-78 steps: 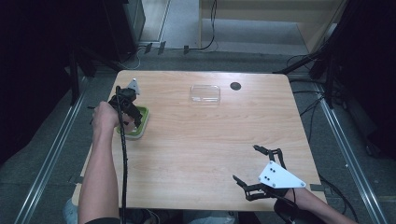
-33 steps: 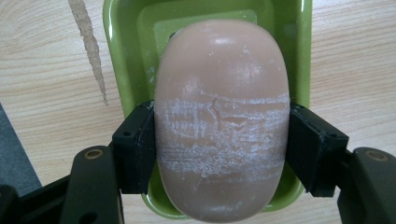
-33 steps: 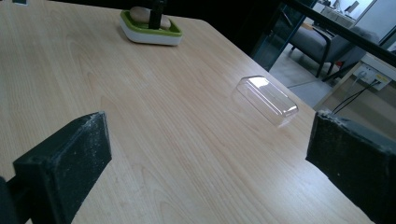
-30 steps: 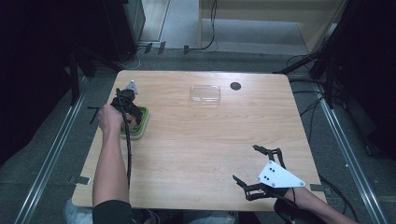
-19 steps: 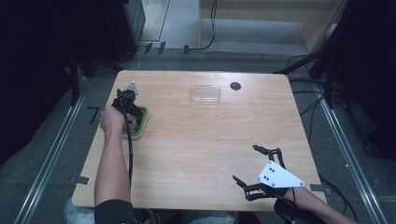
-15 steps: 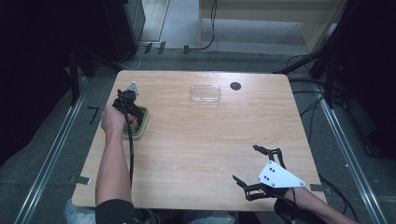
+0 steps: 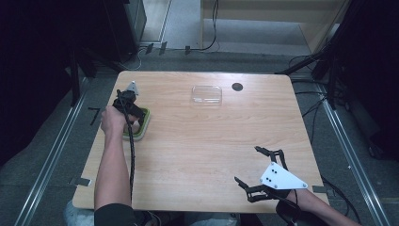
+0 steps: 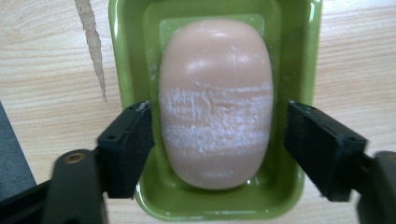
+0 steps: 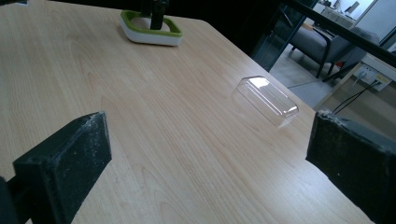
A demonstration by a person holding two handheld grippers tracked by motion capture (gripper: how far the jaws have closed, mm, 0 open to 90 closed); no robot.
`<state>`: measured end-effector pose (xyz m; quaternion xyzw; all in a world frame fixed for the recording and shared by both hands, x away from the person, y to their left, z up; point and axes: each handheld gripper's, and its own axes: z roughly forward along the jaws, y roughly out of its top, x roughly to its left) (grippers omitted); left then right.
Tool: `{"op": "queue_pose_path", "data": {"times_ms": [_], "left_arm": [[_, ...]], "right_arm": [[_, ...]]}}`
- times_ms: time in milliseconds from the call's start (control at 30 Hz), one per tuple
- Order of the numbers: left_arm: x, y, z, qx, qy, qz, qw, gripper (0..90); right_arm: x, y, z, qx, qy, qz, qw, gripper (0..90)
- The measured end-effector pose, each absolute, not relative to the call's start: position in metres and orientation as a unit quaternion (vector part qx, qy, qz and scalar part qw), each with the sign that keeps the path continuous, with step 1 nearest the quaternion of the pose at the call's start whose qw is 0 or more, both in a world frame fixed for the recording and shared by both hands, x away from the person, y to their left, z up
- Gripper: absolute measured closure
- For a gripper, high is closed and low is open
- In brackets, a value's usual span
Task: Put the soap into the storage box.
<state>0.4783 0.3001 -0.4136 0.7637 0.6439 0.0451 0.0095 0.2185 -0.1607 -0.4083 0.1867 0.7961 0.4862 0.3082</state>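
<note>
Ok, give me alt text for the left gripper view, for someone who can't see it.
A peach-coloured soap bar with a scuffed white band lies in a green dish on a wooden table. The left tool is open, one black jaw on each side of the bar.

The light wooden table (image 7: 197,155) carries a clear rectangular plastic box (image 7: 206,94) near its far edge, lying flat. A small black round disc (image 7: 237,86) sits just beside the box, apart from it. Metal rails (image 7: 51,155) run along the grey floor on both sides of the table. Black cables (image 7: 214,28) lie on the floor beyond the far edge. A grey armchair (image 9: 327,42) stands off the table.
</note>
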Motion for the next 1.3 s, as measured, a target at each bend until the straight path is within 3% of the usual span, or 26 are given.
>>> {"op": "queue_pose_path", "data": {"times_ms": [133, 1067, 1300], "left_arm": [[0.474, 0.301, -0.406, 0.762, 0.646, 0.048, 0.008, 13.7], [0.414, 0.280, -0.374, 0.796, 0.604, 0.040, -0.012, 12.0], [0.385, 0.269, -0.370, 0.806, 0.590, 0.048, 0.010, 11.9]], "right_arm": [[0.219, -0.161, -0.409, 0.186, 0.797, 0.486, 0.308, 0.0], [0.215, -0.163, -0.408, 0.188, 0.796, 0.482, 0.314, 0.0], [0.215, -0.162, -0.408, 0.187, 0.798, 0.479, 0.314, 0.0]]}}
